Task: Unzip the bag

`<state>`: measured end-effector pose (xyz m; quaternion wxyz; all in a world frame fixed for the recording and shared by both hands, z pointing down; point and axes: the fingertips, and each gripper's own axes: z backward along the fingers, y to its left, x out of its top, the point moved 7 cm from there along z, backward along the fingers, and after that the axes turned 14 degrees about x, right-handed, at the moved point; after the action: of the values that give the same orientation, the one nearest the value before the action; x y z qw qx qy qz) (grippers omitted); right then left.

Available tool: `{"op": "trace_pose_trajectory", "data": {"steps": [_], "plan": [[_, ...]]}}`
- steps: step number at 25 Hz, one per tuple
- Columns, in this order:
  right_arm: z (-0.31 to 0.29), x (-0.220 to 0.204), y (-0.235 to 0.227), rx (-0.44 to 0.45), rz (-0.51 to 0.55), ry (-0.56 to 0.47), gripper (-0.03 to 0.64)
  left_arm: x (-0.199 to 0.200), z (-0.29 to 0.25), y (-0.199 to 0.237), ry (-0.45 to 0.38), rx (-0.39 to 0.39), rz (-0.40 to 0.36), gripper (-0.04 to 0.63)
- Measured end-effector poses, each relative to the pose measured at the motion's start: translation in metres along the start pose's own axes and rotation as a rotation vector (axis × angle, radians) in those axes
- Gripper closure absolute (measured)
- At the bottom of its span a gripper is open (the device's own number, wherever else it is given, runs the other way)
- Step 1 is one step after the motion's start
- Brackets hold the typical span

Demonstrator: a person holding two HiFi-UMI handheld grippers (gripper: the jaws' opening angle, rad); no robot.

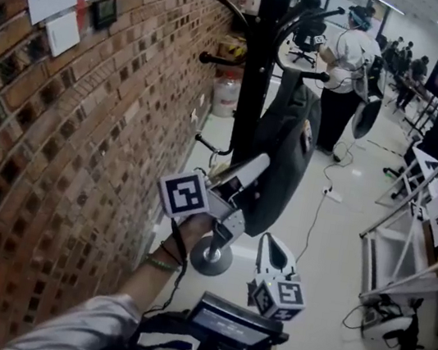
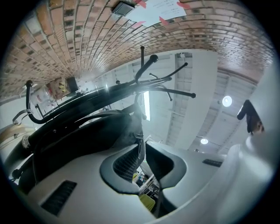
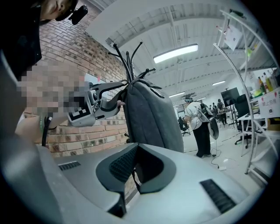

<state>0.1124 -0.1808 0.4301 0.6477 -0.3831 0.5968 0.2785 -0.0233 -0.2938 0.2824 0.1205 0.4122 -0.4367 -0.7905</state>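
Observation:
A dark grey bag (image 1: 284, 156) hangs from a black coat rack (image 1: 264, 53) beside the brick wall. My left gripper (image 1: 262, 164) reaches up against the bag's left side. In the left gripper view its jaws (image 2: 142, 148) stand nearly together, with the metal zipper pull (image 2: 140, 144) pinched at their tips and the bag (image 2: 87, 131) right behind. My right gripper (image 1: 269, 241) hangs lower, below the bag and apart from it. Seen from the right gripper, its own tips (image 3: 135, 148) meet with nothing held, the bag (image 3: 151, 113) ahead, the left gripper (image 3: 117, 104) at its side.
The brick wall (image 1: 58, 143) runs close on the left with papers taped on it. The rack's round base (image 1: 210, 260) sits on the floor below my grippers. A person (image 1: 349, 67) stands further back. White metal frames (image 1: 418, 228) and a floor cable (image 1: 323, 191) lie to the right.

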Motion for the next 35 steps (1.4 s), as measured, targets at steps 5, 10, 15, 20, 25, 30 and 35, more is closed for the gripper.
{"op": "trace_pose_trajectory", "data": {"steps": [5,10,15,20,25,30,35], "plan": [[0.006,0.0,-0.002,-0.014,0.005,0.012,0.626,-0.003,0.0,0.009,0.002,0.065,-0.04,0.58],[0.006,0.001,-0.001,-0.019,-0.003,0.028,0.626,-0.005,0.003,0.009,-0.006,0.058,-0.043,0.583],[0.004,-0.006,-0.004,-0.01,0.002,0.026,0.626,-0.004,0.007,0.011,-0.011,0.097,-0.116,0.584],[0.003,-0.01,-0.003,-0.001,0.004,0.028,0.626,-0.005,0.01,0.013,-0.004,0.118,-0.157,0.584],[0.003,-0.011,-0.001,0.005,0.008,0.036,0.626,-0.009,0.015,0.016,0.001,0.128,-0.142,0.584],[0.003,-0.012,-0.001,0.006,0.008,0.038,0.626,-0.013,0.019,0.019,0.003,0.134,-0.142,0.584],[0.004,-0.014,0.0,0.013,0.005,0.043,0.626,-0.016,0.023,0.021,0.004,0.144,-0.158,0.584]]}}
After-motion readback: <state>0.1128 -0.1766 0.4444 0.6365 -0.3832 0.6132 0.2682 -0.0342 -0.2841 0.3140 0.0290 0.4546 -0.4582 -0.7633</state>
